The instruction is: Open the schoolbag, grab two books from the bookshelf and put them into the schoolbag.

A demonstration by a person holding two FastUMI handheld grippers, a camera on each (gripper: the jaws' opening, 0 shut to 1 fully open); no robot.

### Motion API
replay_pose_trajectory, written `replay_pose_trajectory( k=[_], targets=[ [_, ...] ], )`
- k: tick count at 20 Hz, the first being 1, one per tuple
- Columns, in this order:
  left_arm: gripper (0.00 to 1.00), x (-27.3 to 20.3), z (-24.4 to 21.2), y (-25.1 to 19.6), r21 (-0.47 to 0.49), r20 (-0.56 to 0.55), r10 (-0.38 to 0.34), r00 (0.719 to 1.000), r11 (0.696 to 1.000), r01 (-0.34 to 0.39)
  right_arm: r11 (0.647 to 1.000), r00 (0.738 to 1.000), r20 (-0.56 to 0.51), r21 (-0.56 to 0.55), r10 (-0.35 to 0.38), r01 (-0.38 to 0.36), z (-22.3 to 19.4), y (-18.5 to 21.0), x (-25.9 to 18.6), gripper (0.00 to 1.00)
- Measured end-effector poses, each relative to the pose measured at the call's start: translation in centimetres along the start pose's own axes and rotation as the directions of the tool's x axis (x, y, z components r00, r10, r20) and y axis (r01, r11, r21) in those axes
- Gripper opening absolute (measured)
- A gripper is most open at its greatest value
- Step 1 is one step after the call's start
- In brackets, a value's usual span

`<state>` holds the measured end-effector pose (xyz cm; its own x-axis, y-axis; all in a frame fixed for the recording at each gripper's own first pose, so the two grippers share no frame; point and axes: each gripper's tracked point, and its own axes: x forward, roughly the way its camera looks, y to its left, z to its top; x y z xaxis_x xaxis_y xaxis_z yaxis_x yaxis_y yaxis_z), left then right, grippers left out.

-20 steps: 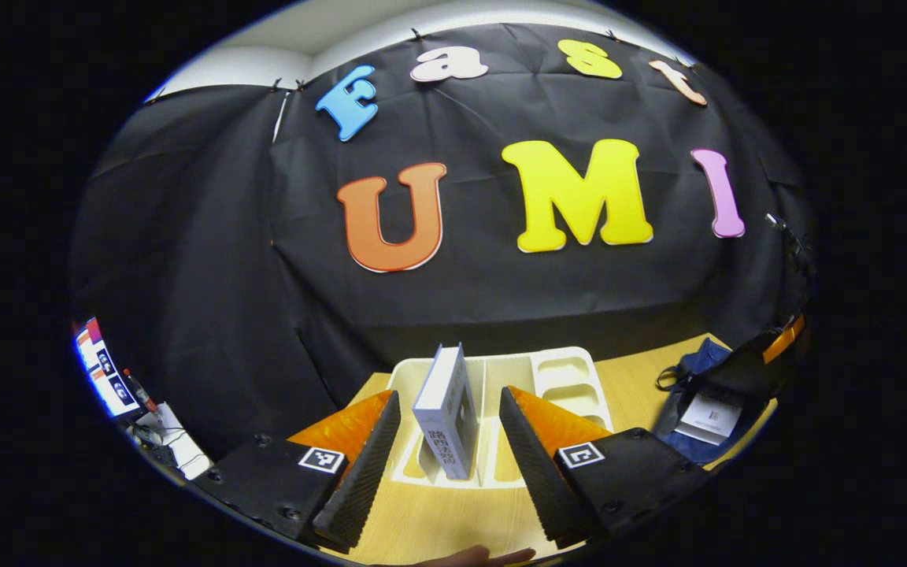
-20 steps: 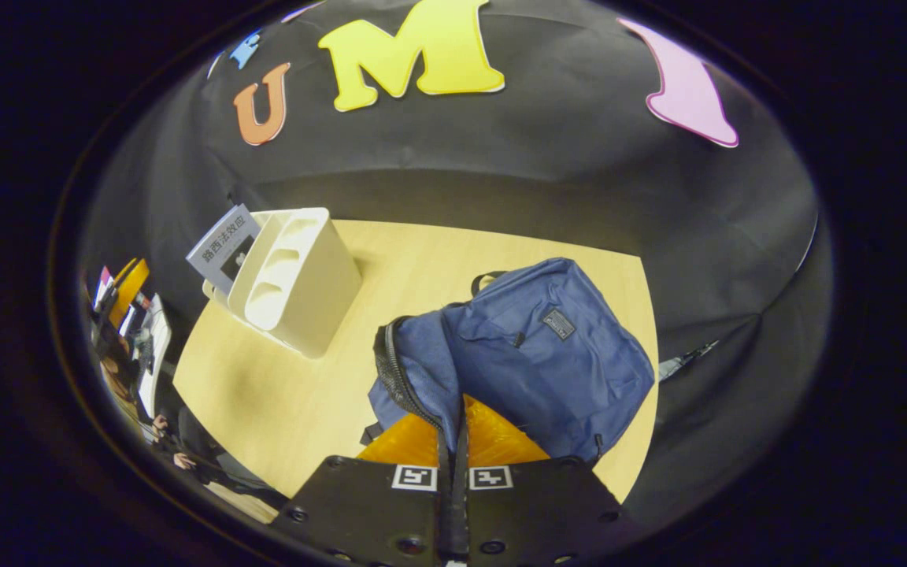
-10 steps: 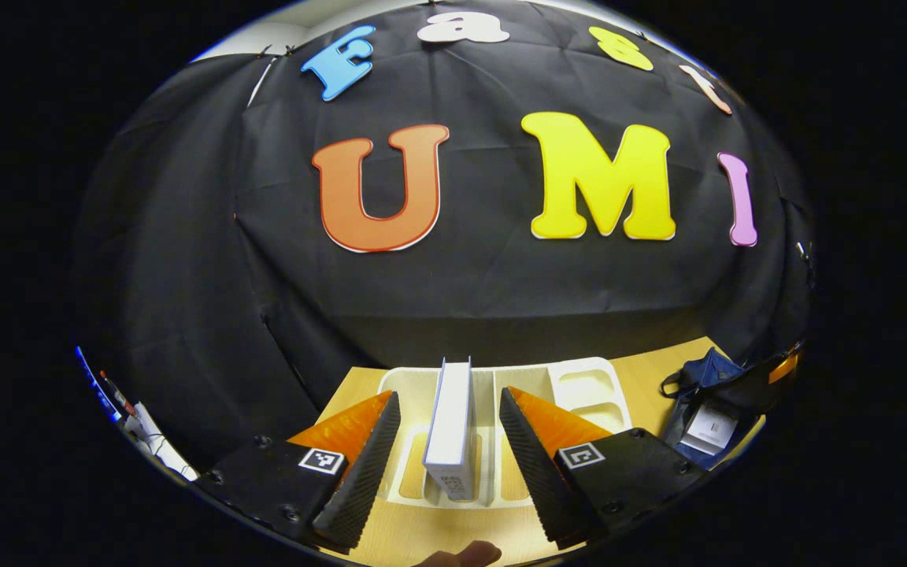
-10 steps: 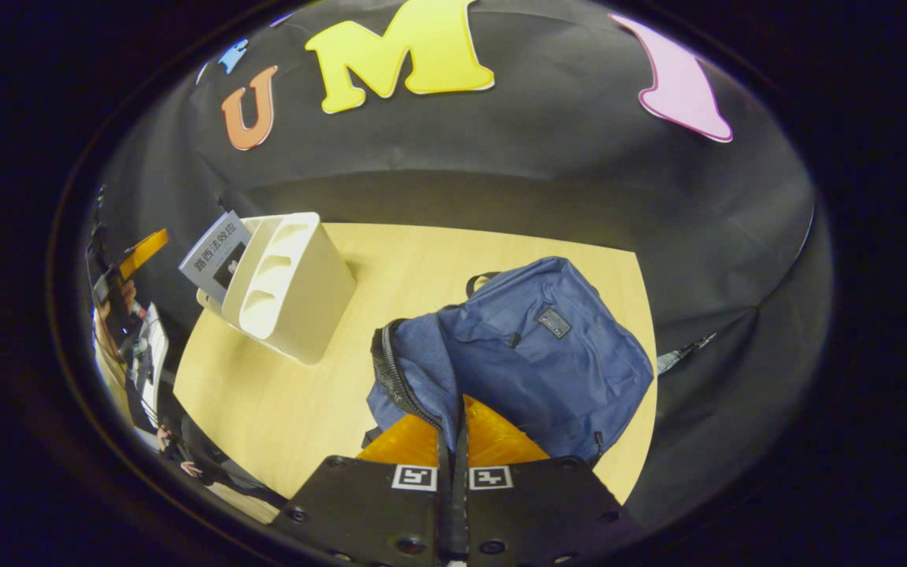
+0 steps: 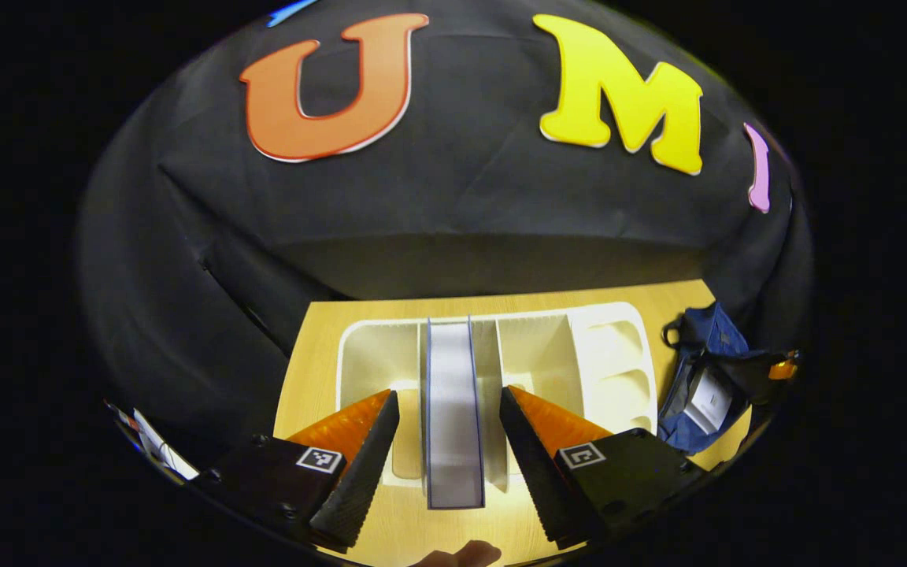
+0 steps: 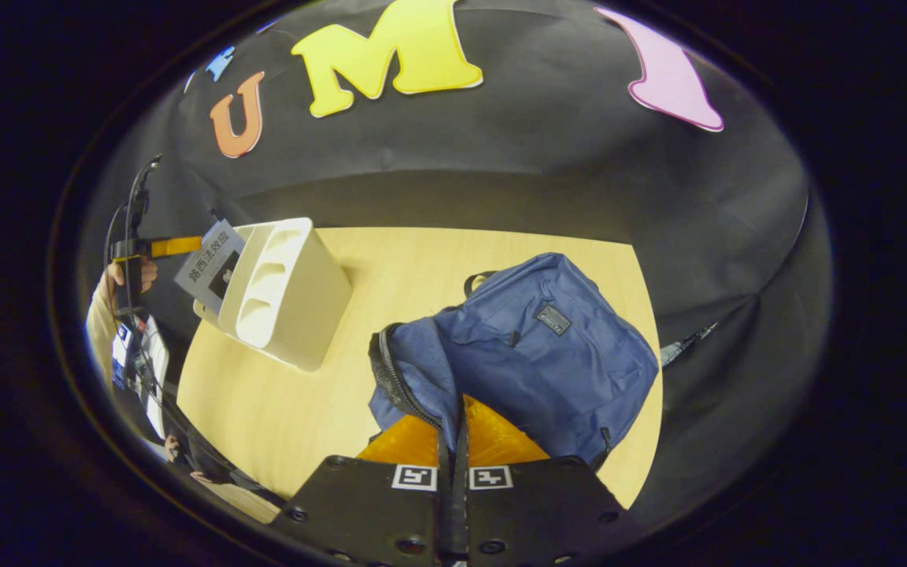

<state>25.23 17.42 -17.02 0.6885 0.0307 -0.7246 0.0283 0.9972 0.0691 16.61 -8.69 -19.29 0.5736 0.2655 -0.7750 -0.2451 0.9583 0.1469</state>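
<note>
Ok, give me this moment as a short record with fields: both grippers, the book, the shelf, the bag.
left gripper: open, fingers either side of the book, not touching it
book: upright, edge-on, in a slot of the bookshelf
bookshelf: cream, on the wooden table
right gripper: shut on the schoolbag edge by the zip
schoolbag: blue, unzipped, held open; a white item shows inside

Book (image 6: 212,264) standing in the white bookshelf (image 6: 288,299), cover printed with a line of dark Chinese characters too small to read surely, blue schoolbag (image 6: 548,362) with a small dark sewn patch, wording illegible, square black-and-white coded markers on each tool, no numbers legible
</note>
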Motion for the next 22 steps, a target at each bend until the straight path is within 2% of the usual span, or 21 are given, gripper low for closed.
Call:
replay_pose_trajectory(
  k=[3,5,8,9,10,14,15,19,20,22],
  targets=[
    [0.84,1.6,-1.2,-0.1,0.057,-0.119,0.011,0.993,0.998,-0.004,1.000,1.000,0.010,0.011,0.004,-0.004,0.2,0.1,0.1,0.02],
    [0.83,2.5,-2.9,-0.3,0.085,-0.258,0.030,0.966,0.996,-0.008,1.000,1.000,0.013,0.017,0.009,-0.009,0.0,-0.2,0.0,0.02],
    [0.75,3.9,-2.3,0.0,0.143,-0.312,0.074,0.947,0.989,-0.031,0.999,0.999,0.025,0.032,0.021,-0.022,-0.1,-0.7,-0.4,0.02],
    [0.70,4.0,-2.9,-0.2,0.134,-0.337,0.079,0.938,0.990,-0.035,0.999,0.999,0.026,0.030,0.025,-0.026,-0.2,-0.8,-0.5,0.02],
    [0.60,4.0,-3.2,-0.4,0.115,-0.356,0.078,0.931,0.993,-0.039,0.999,0.999,0.025,0.026,0.028,-0.029,-0.1,-0.7,-0.4,0.02],
    [0.54,3.3,-3.8,-1.4,0.061,-0.360,0.044,0.932,0.998,-0.023,0.999,0.999,0.017,0.006,0.045,-0.045,-0.3,-0.5,-0.1,0.02],
    [0.46,2.5,-4.2,-2.0,0.027,-0.365,0.027,0.931,0.999,-0.018,0.999,0.999,0.017,0.009,0.049,-0.050,-0.1,-0.5,0.1,0.01],
    [0.45,-0.3,-4.3,-1.0,-0.024,-0.339,0.056,0.939,0.997,-0.068,0.997,0.997,0.019,-0.012,0.070,-0.070,0.2,-0.2,0.0,0.01],
    [0.48,-1.3,-4.4,-0.6,-0.030,-0.331,0.067,0.941,0.996,-0.082,0.997,0.997,0.019,-0.023,0.076,-0.075,0.2,-0.2,0.0,0.01],
    [0.44,-4.4,-4.5,-0.4,-0.061,-0.312,0.064,0.948,0.994,-0.088,0.995,0.996,0.013,-0.029,0.091,-0.091,0.1,-0.4,0.0,0.02]
  ],
)
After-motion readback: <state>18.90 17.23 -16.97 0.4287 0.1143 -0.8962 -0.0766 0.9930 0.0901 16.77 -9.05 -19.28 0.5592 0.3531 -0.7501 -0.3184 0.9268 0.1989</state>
